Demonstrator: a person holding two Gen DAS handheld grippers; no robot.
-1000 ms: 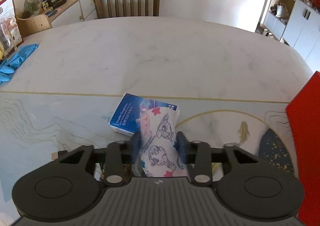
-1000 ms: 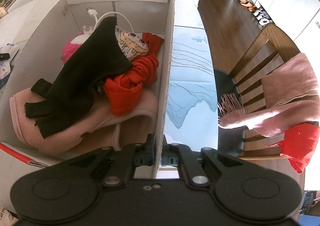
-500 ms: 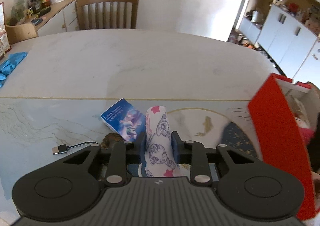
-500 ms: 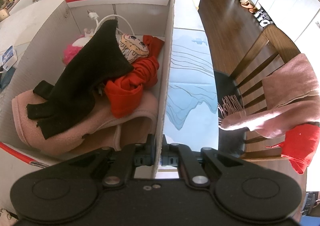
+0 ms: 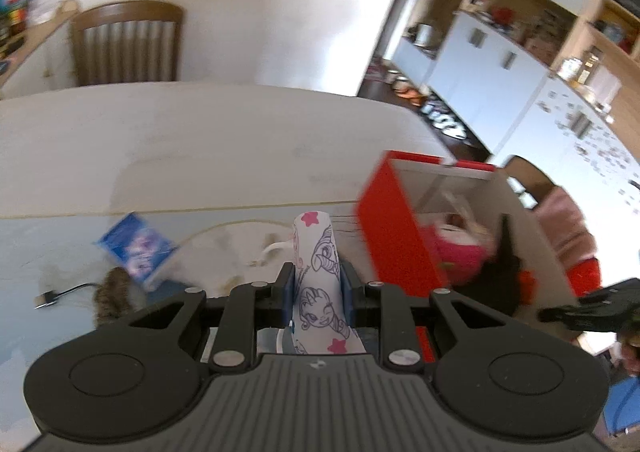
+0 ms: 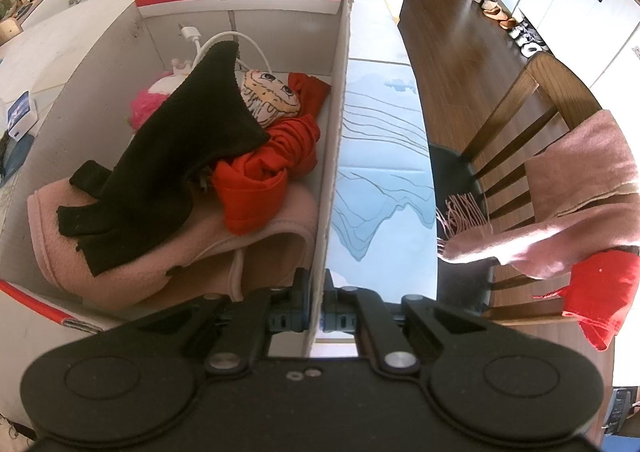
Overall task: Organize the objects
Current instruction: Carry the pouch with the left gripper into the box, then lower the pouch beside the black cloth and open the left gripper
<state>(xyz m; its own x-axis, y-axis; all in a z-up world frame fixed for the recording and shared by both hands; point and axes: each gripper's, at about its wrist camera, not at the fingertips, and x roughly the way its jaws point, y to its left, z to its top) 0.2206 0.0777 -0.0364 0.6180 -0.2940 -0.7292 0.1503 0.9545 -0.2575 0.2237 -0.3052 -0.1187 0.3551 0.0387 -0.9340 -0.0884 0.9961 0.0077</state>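
Observation:
My left gripper (image 5: 318, 286) is shut on a white pouch with cartoon pony drawings and pink stars (image 5: 318, 272), held above the table. The red and white cardboard box (image 5: 390, 224) stands to its right. My right gripper (image 6: 316, 304) is shut on the box's right wall (image 6: 336, 140). Inside the box lie a black cloth (image 6: 172, 164), an orange-red cloth (image 6: 272, 168), a pink fleece (image 6: 248, 252), a cartoon face pouch (image 6: 268, 96), a pink puff (image 6: 148, 112) and a white cable (image 6: 224, 40).
A blue tissue pack (image 5: 136, 250), a brown furry item (image 5: 112, 292) and a black USB cable (image 5: 60, 294) lie on the table left of the pouch. A wooden chair (image 5: 128, 48) stands at the far side. Another chair (image 6: 560, 156) with a pink scarf stands right of the box.
My left gripper has lifted the pony pouch off the table and swung right toward the box, leaving the blue tissue pack behind. The right gripper has stayed clamped on the box wall.

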